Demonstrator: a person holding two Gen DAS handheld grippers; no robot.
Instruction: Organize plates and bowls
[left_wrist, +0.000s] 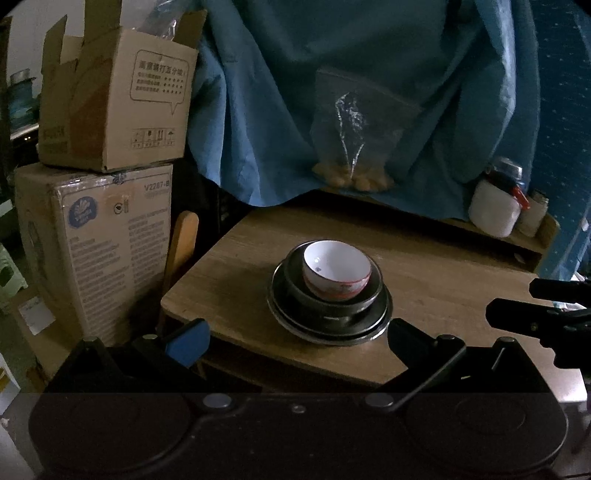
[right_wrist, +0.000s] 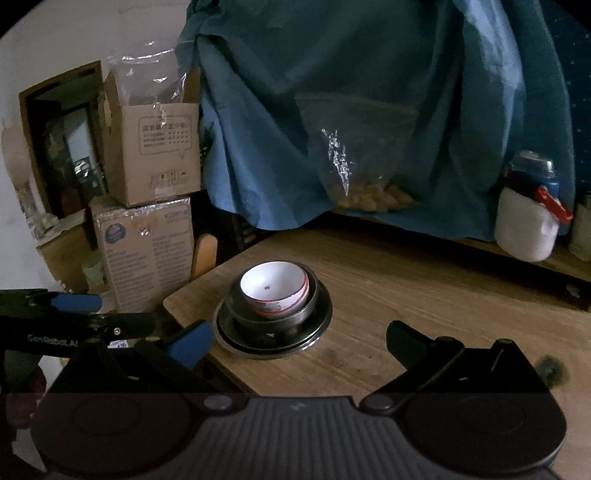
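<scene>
My left gripper (left_wrist: 295, 341) and right gripper (right_wrist: 295, 341) both hang wide and empty, near the stack: a white bowl (left_wrist: 337, 270) nested in a dark bowl (left_wrist: 332, 295) on a plate (left_wrist: 328, 332), mid-table (left_wrist: 229, 266). The stack looks finished, so I judge I should back straight away without brushing it.

We see bare wooden worktop (right_wrist: 424, 295) right of the stacked dishes (right_wrist: 273, 314); brown cardboard boxes (left_wrist: 110, 147) and hanging blue cloth (left_wrist: 369, 92) close off left and rear.
</scene>
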